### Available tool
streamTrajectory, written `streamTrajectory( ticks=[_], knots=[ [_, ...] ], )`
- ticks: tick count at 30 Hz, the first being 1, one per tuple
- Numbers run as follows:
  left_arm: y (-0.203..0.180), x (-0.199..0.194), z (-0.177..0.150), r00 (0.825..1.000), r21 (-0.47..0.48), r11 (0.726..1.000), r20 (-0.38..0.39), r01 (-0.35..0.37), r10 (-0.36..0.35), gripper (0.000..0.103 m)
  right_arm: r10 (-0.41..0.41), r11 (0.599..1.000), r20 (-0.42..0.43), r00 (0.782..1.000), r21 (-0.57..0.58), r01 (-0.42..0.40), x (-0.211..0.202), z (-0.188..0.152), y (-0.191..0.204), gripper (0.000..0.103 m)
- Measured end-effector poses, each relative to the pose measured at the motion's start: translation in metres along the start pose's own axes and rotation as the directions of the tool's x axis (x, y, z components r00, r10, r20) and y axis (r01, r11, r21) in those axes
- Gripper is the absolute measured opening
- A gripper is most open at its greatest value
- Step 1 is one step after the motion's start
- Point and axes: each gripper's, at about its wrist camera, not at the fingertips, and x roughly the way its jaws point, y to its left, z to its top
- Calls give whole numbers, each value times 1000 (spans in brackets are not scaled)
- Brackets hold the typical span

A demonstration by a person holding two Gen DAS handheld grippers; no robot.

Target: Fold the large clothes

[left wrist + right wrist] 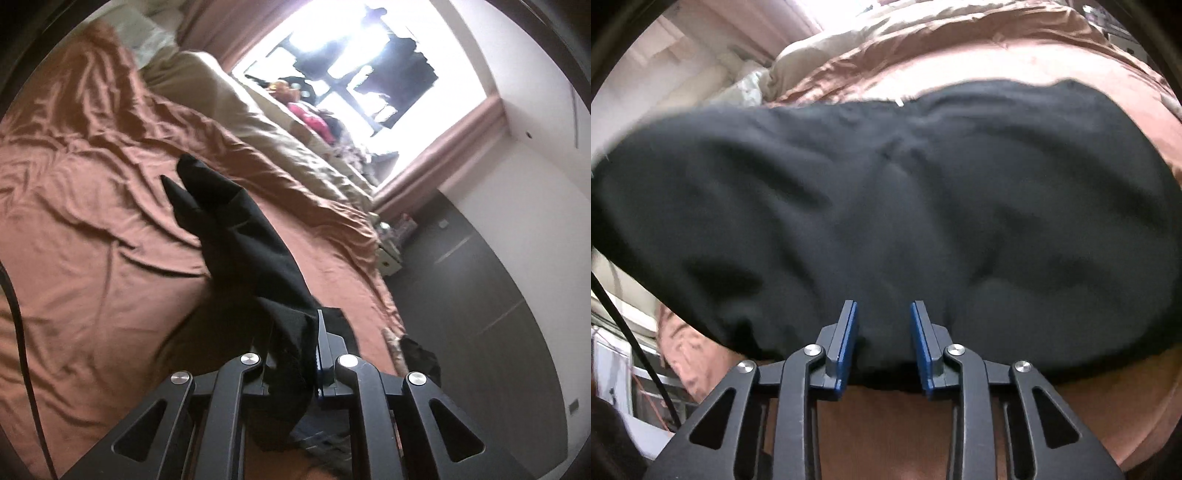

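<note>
step: folding black garment on the bed | left gripper clenching its edge | right gripper straddling hem, jaws parted | next: pinching hem

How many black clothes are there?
1 for sure: the black garment, spread on the brown bed sheet, a part of it in the left gripper. More may be hidden.

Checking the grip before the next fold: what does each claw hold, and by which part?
The left claw pinches a bunched edge of the black garment, lifted off the bed. The right claw holds nothing; its pads stand apart at the garment's near edge.
</note>
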Motion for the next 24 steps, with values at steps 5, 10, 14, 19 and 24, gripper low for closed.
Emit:
streamTrajectory(
  ticks=[5, 10, 14, 19, 24],
  knots=[
    [-38, 30, -11, 998, 55, 998, -58, 37, -34, 11, 28, 999, -47, 998, 31, -27, 11, 4, -7, 26],
    [-75, 55, -19, 991, 92, 991, -100, 98, -88, 11, 125, 982, -13, 992, 142, -122, -20, 6, -28, 26],
    [-102, 77, -27, 983, 128, 983, -144, 131, -112, 11, 205, 954, 94, 974, 204, -220, -74, 7, -54, 33],
    [-129, 114, -45, 968, 151, 975, -215, 163, -128, 11, 218, 930, 268, 938, 233, -283, -158, 6, -98, 64],
    [-150, 171, -81, 941, 161, 970, -314, 182, -124, 11, 155, 908, 374, 914, 311, -281, -221, -13, -166, 64]
  ],
)
